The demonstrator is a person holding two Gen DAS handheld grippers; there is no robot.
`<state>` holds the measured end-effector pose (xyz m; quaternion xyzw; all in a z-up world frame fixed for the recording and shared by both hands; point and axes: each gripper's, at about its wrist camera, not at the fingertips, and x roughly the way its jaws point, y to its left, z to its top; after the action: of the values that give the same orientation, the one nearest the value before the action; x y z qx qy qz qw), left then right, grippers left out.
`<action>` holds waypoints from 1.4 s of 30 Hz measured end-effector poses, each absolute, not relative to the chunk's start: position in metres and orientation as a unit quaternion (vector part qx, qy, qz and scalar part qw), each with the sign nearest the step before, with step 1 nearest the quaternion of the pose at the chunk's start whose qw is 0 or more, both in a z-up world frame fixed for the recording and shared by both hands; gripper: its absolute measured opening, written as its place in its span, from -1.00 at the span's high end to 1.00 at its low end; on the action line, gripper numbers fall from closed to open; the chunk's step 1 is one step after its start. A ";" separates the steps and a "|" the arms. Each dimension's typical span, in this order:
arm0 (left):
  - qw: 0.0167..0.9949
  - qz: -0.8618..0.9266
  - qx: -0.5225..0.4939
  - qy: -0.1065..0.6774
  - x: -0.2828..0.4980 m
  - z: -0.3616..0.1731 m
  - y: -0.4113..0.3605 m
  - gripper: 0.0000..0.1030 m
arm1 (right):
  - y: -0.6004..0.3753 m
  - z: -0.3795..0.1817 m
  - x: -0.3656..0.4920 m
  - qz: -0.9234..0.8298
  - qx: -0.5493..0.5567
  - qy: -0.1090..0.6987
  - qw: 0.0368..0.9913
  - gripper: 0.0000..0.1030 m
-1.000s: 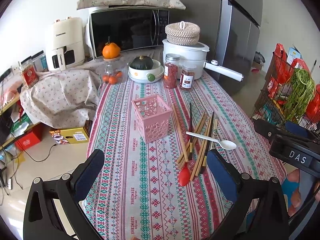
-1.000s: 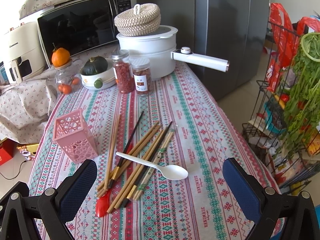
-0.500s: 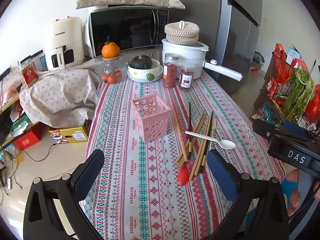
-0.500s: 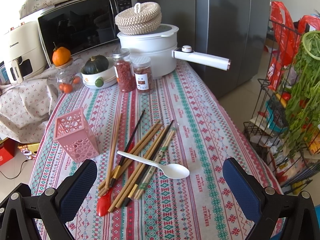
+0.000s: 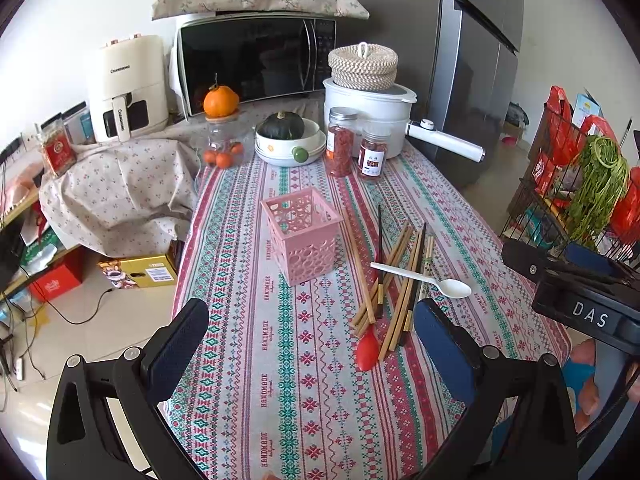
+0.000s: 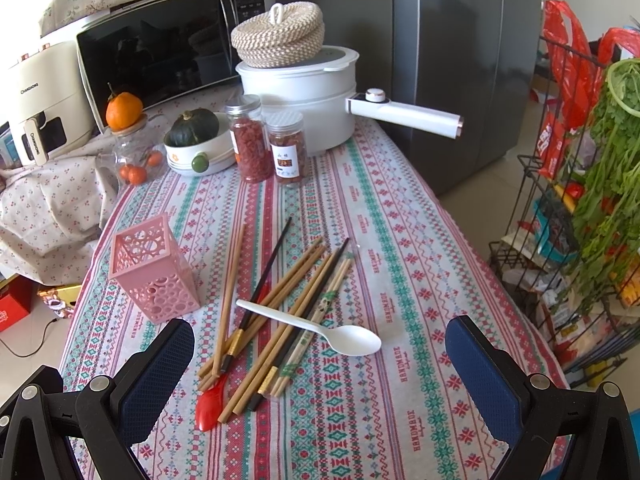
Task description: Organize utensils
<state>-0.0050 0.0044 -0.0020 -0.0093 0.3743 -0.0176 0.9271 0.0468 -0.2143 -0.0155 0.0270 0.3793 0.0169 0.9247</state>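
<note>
- The utensils lay in a loose heap on the patterned tablecloth (image 6: pixel 400 240): a fan of wooden chopsticks (image 6: pixel 280 320) with a white plastic spoon (image 6: pixel 320 330) lying across them and a red spoon (image 6: pixel 210 406) at the near end of the pile.
- The pink perforated holder (image 6: pixel 154 270) stood upright just left of the heap, apart from it, and nothing could be seen inside it.
- Your right gripper (image 6: pixel 320 364) hovered low over the near side of the pile, its blue pads spread wide to either side of the chopsticks, touching nothing.
- Your left gripper (image 5: pixel 312 340) hung further left and back, jaws equally wide and empty, facing the holder and the red spoon.
- In the left wrist view, your right tool's black body reached in from the right edge, with part of your hand (image 5: pixel 588 380) below it.
- Beyond the utensils stood two spice jars (image 6: pixel 268 144), a bowl holding a dark squash (image 6: pixel 200 140), a glass jar topped by an orange (image 6: pixel 130 140) and a white pot (image 6: pixel 304 92) with a woven basket on its lid.
- A microwave (image 6: pixel 160 52) and air fryer (image 5: pixel 128 88) sat at the back; a wire rack (image 6: pixel 560 240) of greens stood off the table's right edge.
- Nothing lay between either gripper and the heap.
</note>
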 end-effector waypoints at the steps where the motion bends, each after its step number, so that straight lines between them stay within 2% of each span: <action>1: 0.927 -0.018 -0.009 0.374 -0.005 -0.002 0.004 -1.00 | -0.214 -0.015 0.047 0.017 0.027 0.380 0.924 -1.00; 23: 0.931 -0.049 0.001 0.362 0.000 0.003 0.001 -1.00 | -0.224 -0.014 0.049 0.006 0.032 0.381 0.924 -1.00; 34: 0.896 -0.133 0.034 0.423 0.048 0.013 -0.039 -1.00 | -0.258 -0.003 0.094 -0.013 0.059 0.434 0.899 -1.00; 40: 0.878 -0.150 0.051 0.453 0.095 0.008 -0.076 -0.99 | -0.296 -0.030 0.126 -0.026 0.116 0.464 0.878 -1.00; 42: 0.868 -0.153 0.050 0.470 0.116 0.000 -0.086 -0.87 | -0.305 -0.047 0.134 -0.029 0.122 0.493 0.861 -0.96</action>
<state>0.1159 -0.0858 -0.0001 0.0496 0.4695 -0.1528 0.8682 0.1340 -0.3054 -0.0474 0.1217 0.4932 -0.0293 0.8609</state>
